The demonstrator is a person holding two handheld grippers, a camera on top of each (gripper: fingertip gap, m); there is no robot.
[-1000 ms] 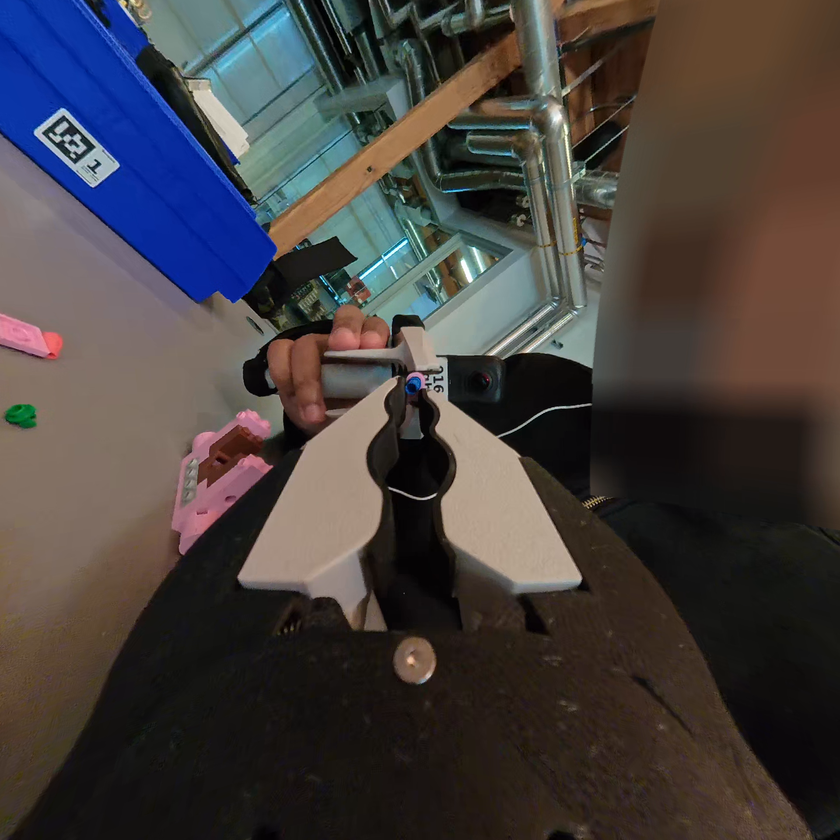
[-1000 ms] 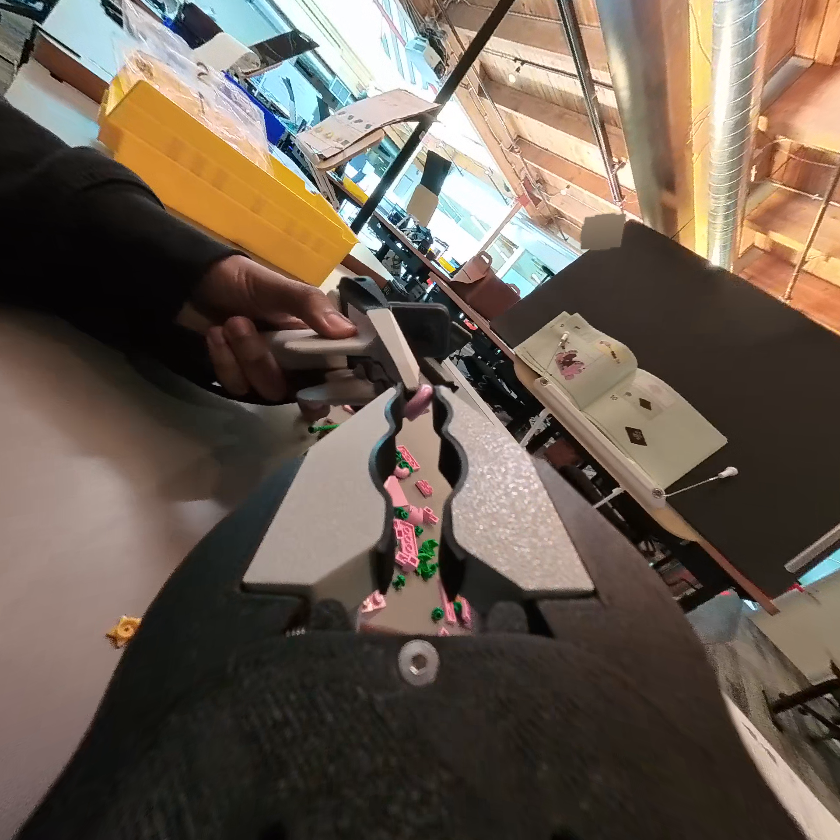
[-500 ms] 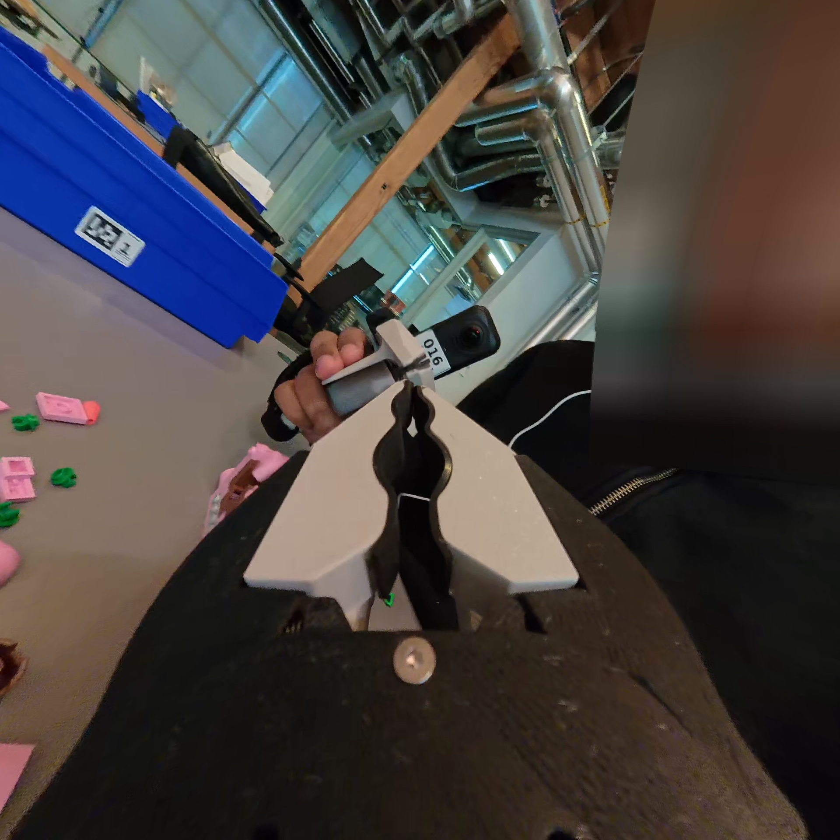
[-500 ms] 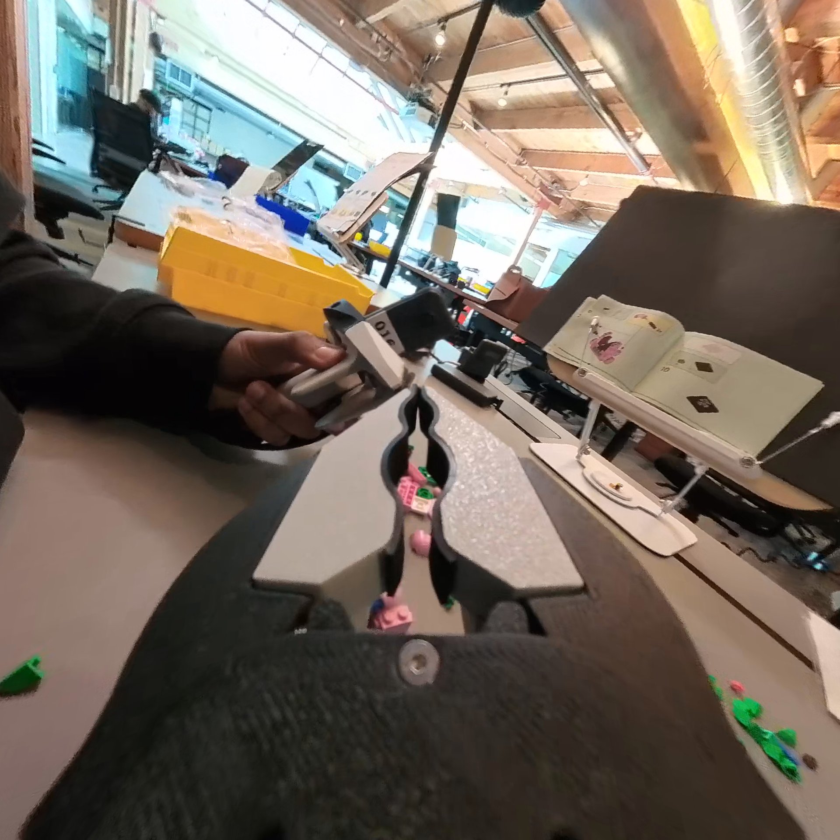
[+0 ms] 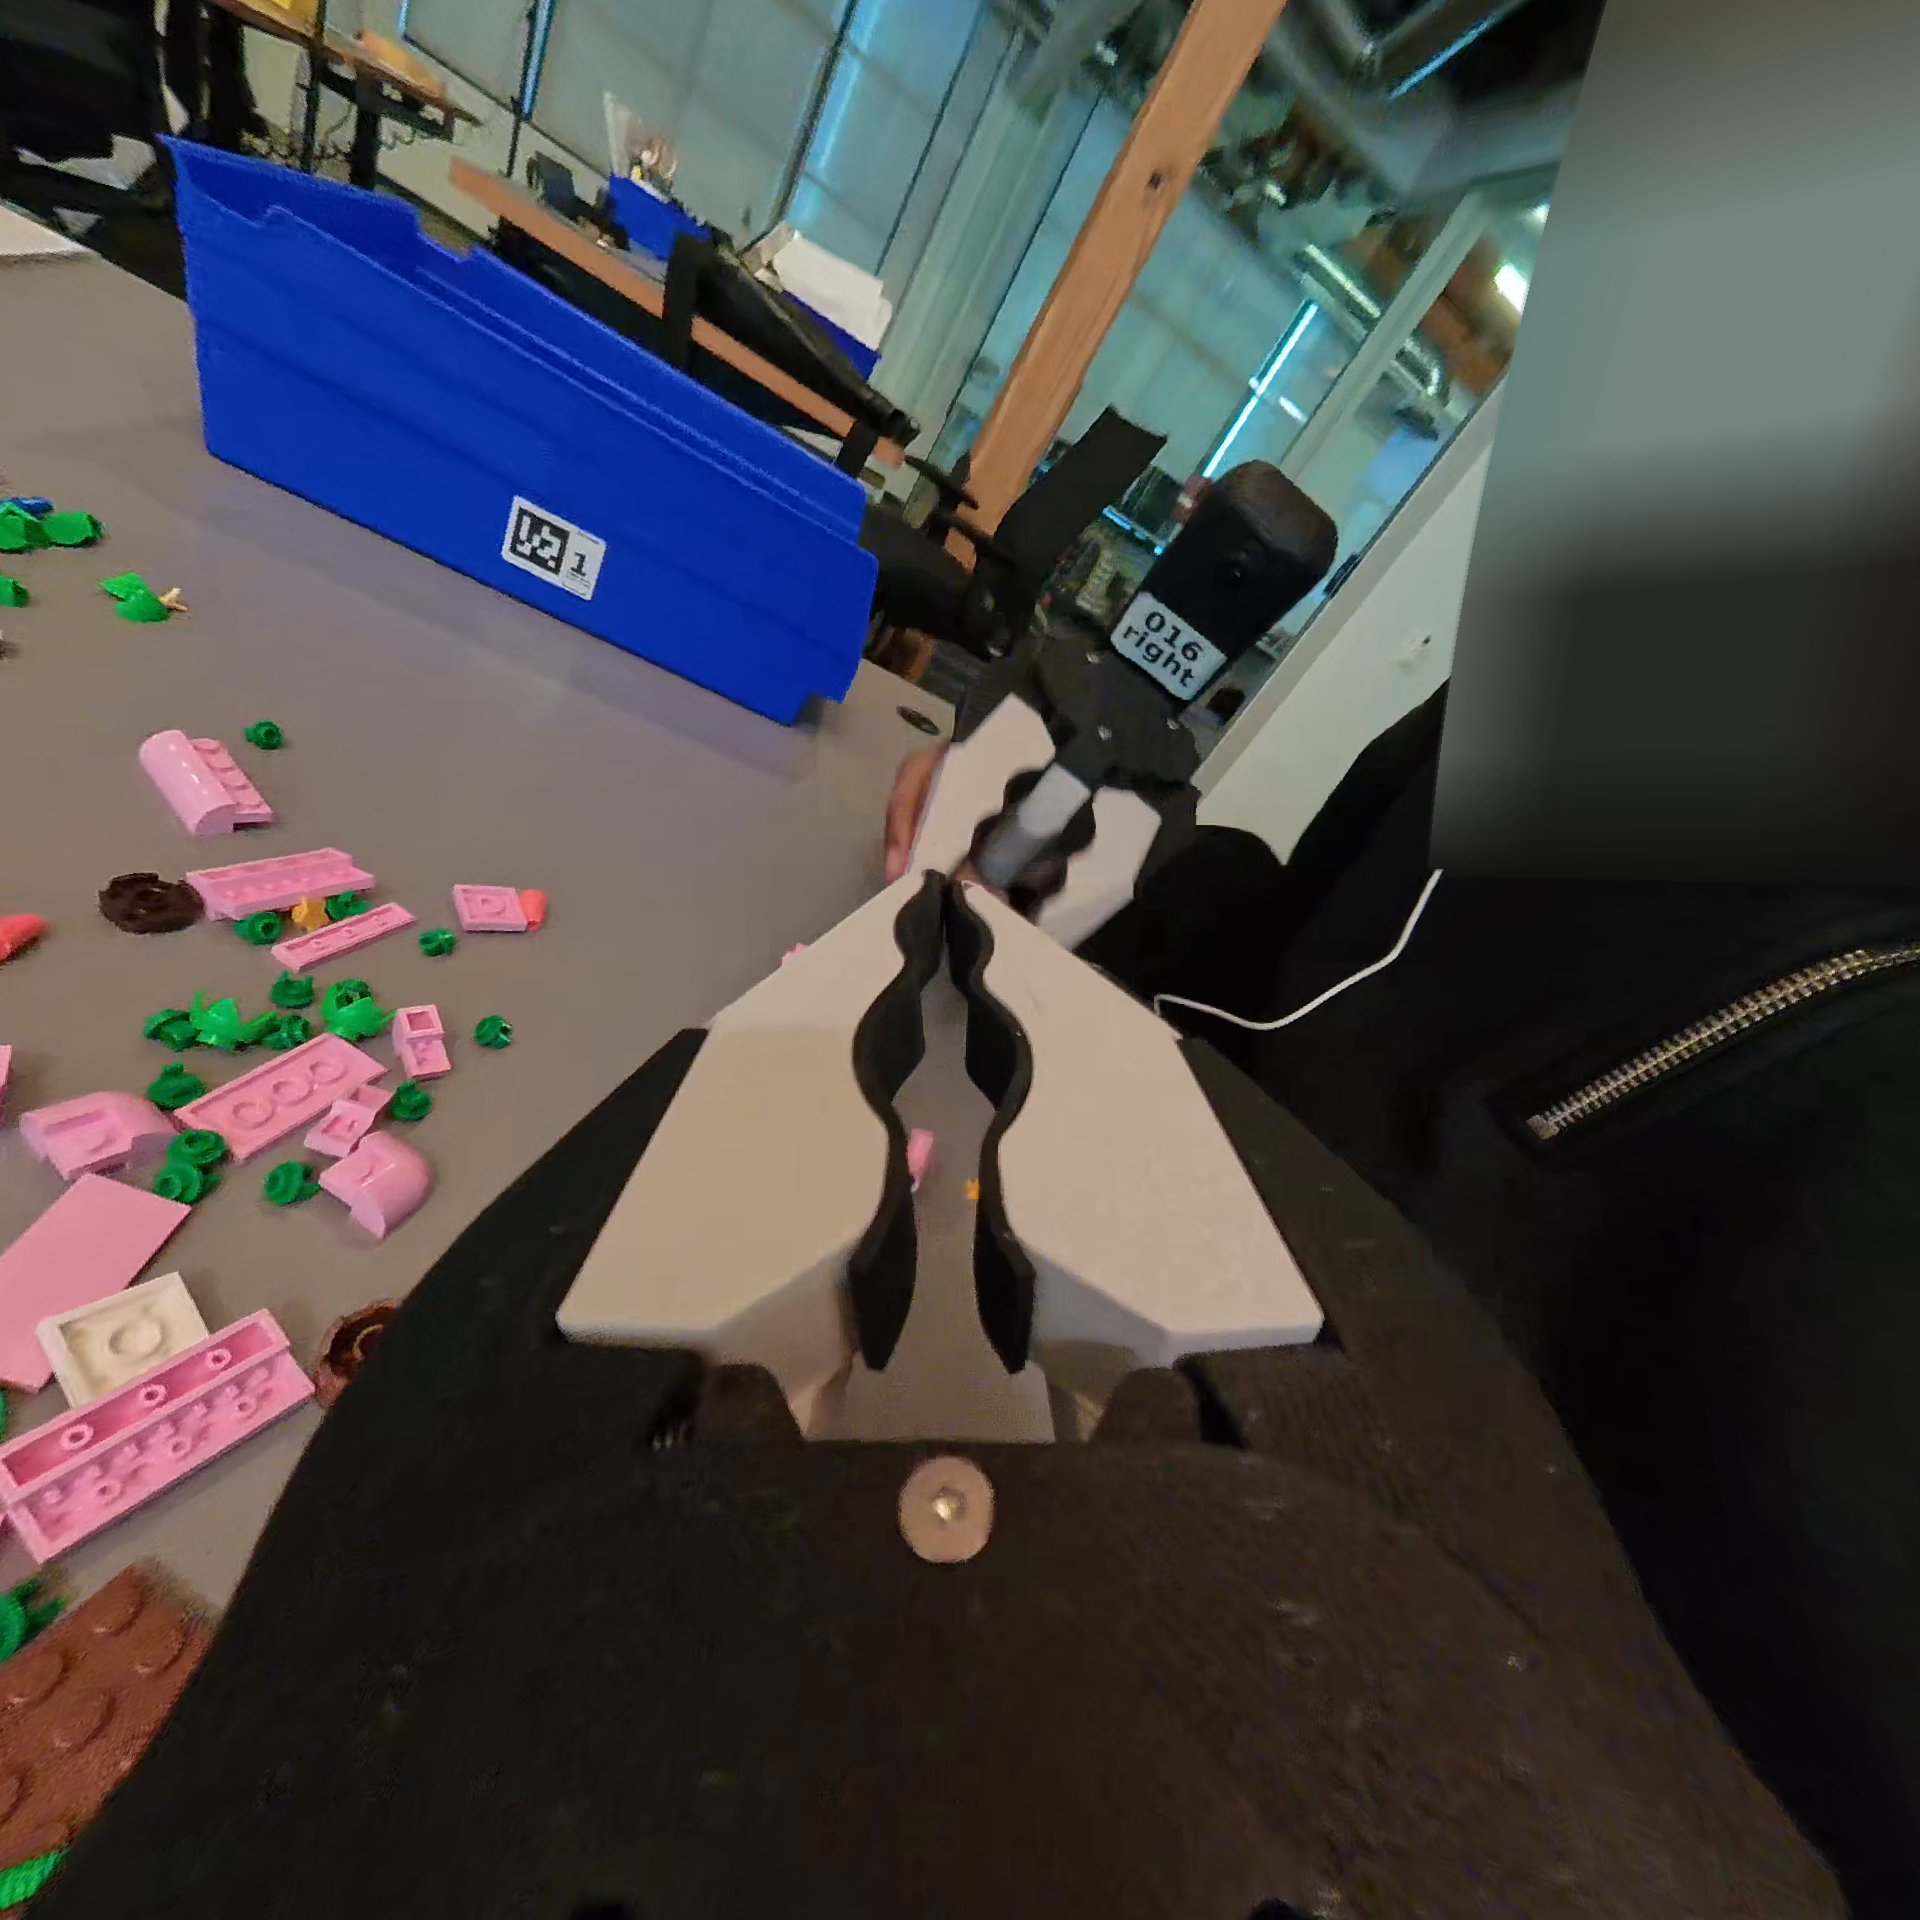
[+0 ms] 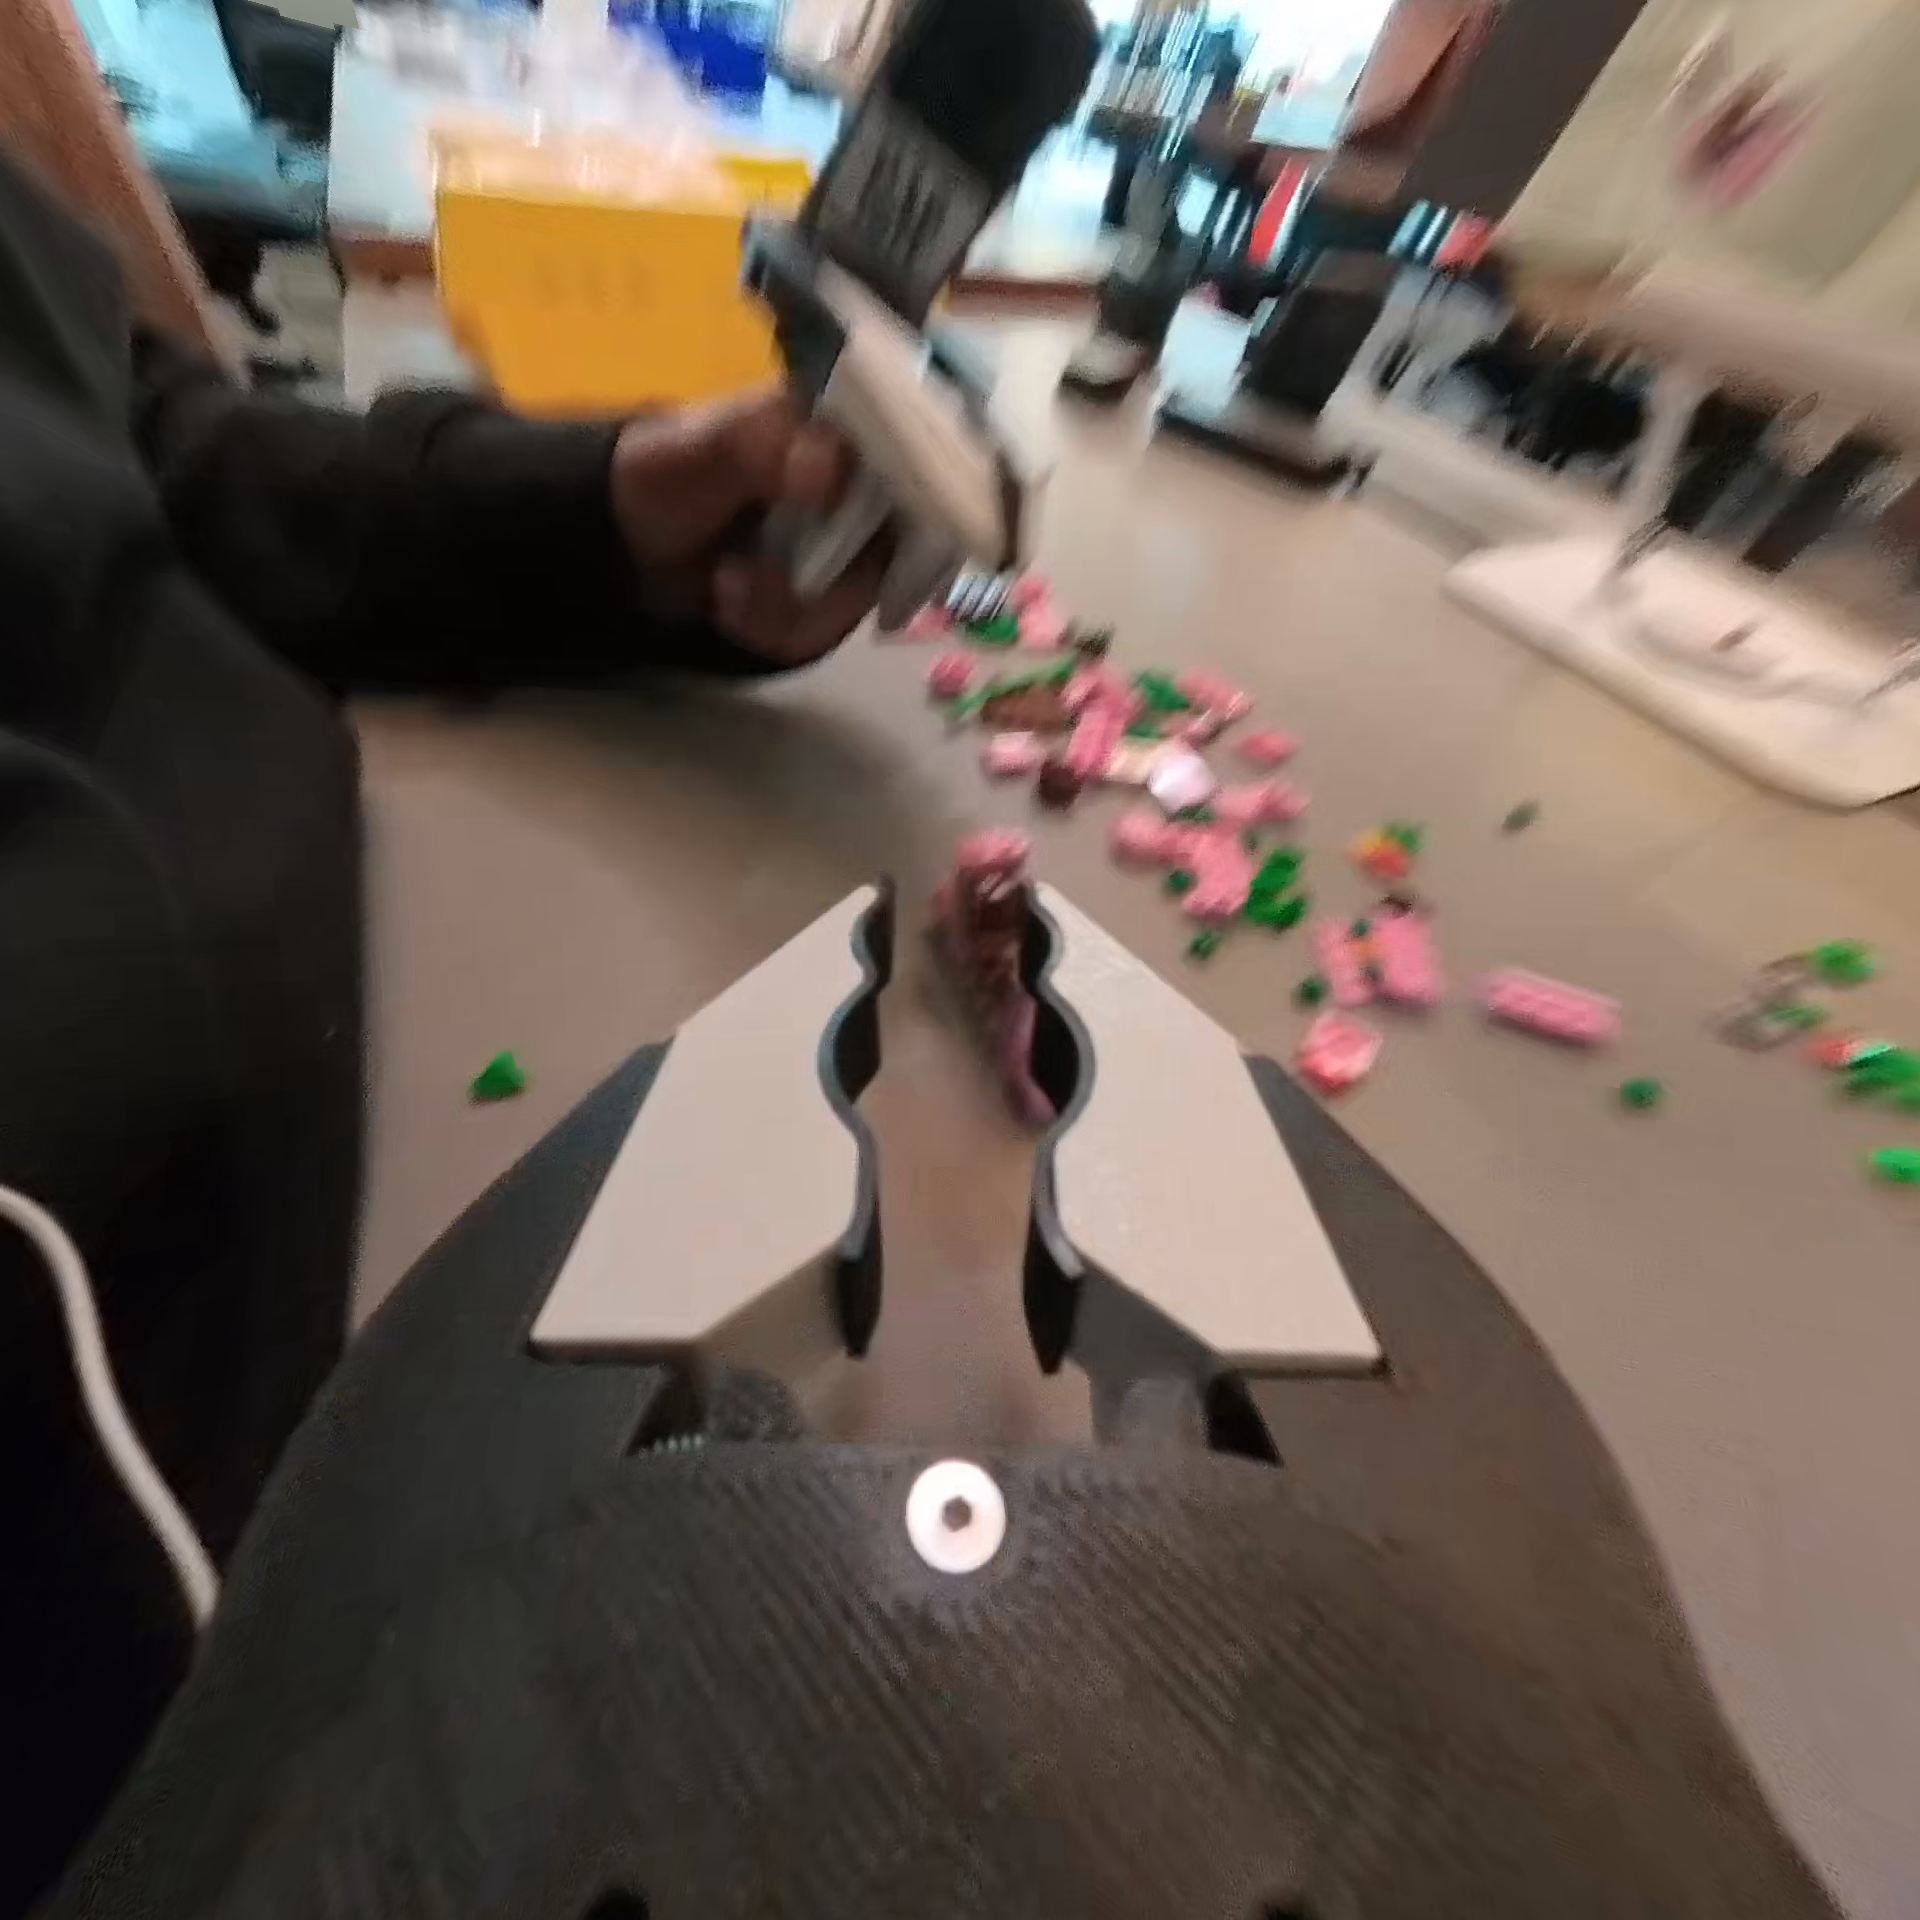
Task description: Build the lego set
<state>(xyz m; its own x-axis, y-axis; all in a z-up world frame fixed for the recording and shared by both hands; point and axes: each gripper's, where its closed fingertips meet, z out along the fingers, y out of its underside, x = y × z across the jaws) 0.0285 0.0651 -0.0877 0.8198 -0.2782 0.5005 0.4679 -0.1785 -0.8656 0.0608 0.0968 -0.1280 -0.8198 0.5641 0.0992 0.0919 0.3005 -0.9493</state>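
Loose pink and green Lego pieces point(image 5: 281, 1091) lie scattered on the grey table point(image 5: 623, 748), with a brown round plate point(image 5: 83, 1714) at the lower left. My left gripper point(image 5: 943, 896) is shut, with nothing visible between its tips. It hangs above the table's near edge. The right gripper point(image 5: 1039, 831) shows just beyond it. In the blurred right wrist view my right gripper point(image 6: 961, 906) is open. A small pink and brown build point(image 6: 987, 878) sits on the table at its tips. The hand-held left gripper point(image 6: 894, 457) is farther off, above the piece pile point(image 6: 1122, 717).
A blue bin point(image 5: 499, 447) stands at the back of the table in the left wrist view. A yellow bin point(image 6: 603, 281) and a white stand base point(image 6: 1714, 665) show in the right wrist view. The person's black sleeve point(image 6: 312, 520) and jacket point(image 5: 1662, 1143) are close by. One gripper's finger ends stand about 7 centimetres off the other's. My left gripper's tips are some 15 centimetres from the brown round plate point(image 5: 83, 1714). Seen from the right wrist view point(image 6: 1035, 714) as well.
Both grippers have tilted down from facing each other toward the table. The right gripper has opened. The small pieces seen at both tips a second ago no longer show there.
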